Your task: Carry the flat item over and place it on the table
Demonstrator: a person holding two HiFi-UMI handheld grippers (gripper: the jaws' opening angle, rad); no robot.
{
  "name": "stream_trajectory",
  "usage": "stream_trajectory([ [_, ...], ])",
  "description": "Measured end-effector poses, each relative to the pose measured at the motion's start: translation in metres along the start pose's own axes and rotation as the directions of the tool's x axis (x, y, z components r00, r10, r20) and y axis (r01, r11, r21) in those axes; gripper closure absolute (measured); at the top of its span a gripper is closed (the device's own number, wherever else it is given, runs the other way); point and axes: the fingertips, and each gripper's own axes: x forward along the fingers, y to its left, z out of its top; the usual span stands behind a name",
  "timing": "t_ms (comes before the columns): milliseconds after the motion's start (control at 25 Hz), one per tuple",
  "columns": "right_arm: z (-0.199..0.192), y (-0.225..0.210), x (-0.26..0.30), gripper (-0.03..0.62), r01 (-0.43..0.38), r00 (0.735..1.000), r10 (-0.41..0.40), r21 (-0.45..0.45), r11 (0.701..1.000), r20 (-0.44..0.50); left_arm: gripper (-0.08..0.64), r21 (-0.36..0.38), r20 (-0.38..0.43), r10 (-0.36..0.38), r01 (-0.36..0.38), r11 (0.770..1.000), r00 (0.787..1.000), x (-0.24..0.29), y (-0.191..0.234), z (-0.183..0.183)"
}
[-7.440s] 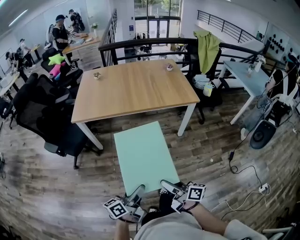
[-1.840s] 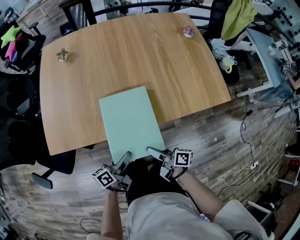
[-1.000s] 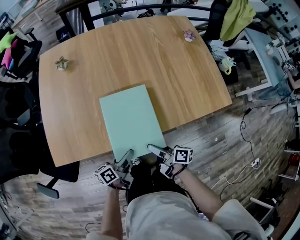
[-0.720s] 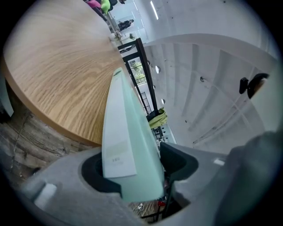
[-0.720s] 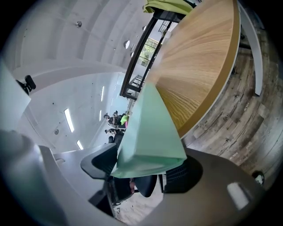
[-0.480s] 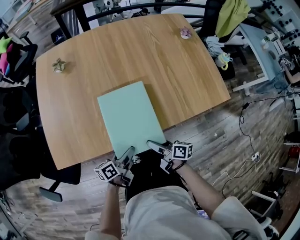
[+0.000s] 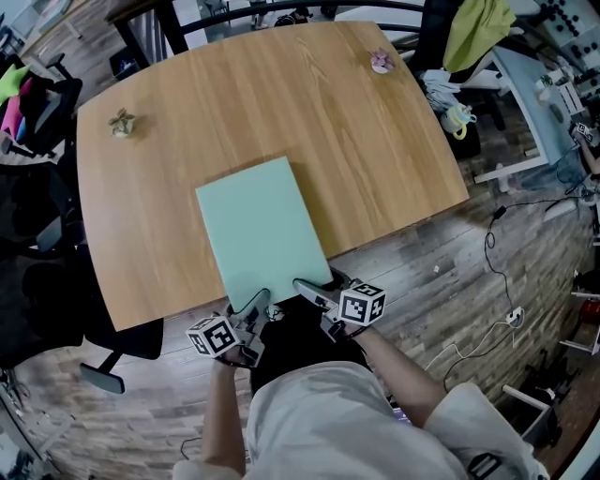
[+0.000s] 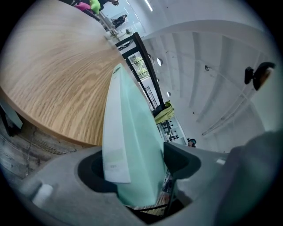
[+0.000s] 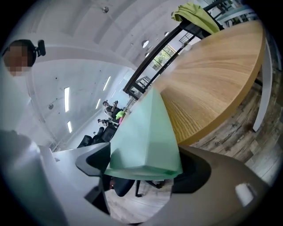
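A flat mint-green board [image 7: 262, 225] lies on the wooden table [image 7: 375, 141], its near edge reaching past the table's near edge. My left gripper [image 7: 253, 305] is at the board's near left corner and my right gripper [image 7: 305, 289] at its near right corner. In the left gripper view the board [image 8: 132, 132] stands edge-on between the jaws of the left gripper [image 8: 137, 163], which are opening. In the right gripper view the board's corner [image 9: 146, 141] sits between the jaws of the right gripper [image 9: 146, 165], also opening and spread wide.
Two small ornaments stand on the table, one at the far left [image 7: 121, 123] and one at the far right [image 7: 380, 62]. Black office chairs [image 7: 37, 281] crowd the left side. Cables [image 7: 497, 225] trail over the wood floor on the right. A green cloth [image 7: 478, 28] hangs at the back right.
The board, earlier held over the floor in front of the table, now rests on the tabletop. Over the last second it has stayed put while both grippers remain at its near edge.
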Motion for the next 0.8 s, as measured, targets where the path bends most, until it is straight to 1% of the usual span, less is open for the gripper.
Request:
stream_trajectory([
  [200,0.001,0.001,0.001,0.129,0.03,0.999,-0.032,-0.123,0.992,-0.02,0.229,-0.011,-0.02,-0.003,0.003,1.0,1.0,-0.002,0.003,-0.003],
  [280,0.001,0.0,0.0,0.121,0.034,0.999,-0.039,-0.159,0.987,-0.028,0.229,-0.019,-0.024,0.0,-0.001,1.0,1.0,-0.002,0.004,-0.005],
  [480,-0.002,-0.002,-0.001,0.12,0.04,0.998,-0.049,-0.189,0.981,-0.044,0.224,-0.031,-0.036,0.019,-0.02,0.999,0.999,-0.001,0.009,-0.011],
  [560,-0.003,-0.002,0.0,0.115,0.055,0.996,-0.067,-0.208,0.977,-0.052,0.218,-0.025,-0.041,0.03,-0.031,0.999,0.999,-0.002,0.01,-0.012],
  [600,-0.004,-0.003,0.0,0.114,0.068,0.995,-0.084,-0.231,0.97,-0.058,0.213,-0.015,-0.046,0.041,-0.042,0.999,0.998,-0.003,0.012,-0.012],
  [720,-0.009,-0.005,0.001,0.117,0.107,0.987,-0.142,-0.337,0.935,-0.078,0.207,0.021,-0.067,0.085,-0.083,0.996,0.994,-0.004,0.019,-0.015],
  [800,-0.01,-0.004,0.003,0.121,0.114,0.984,-0.156,-0.36,0.926,-0.088,0.206,0.02,-0.072,0.097,-0.096,0.995,0.993,-0.004,0.022,-0.016],
])
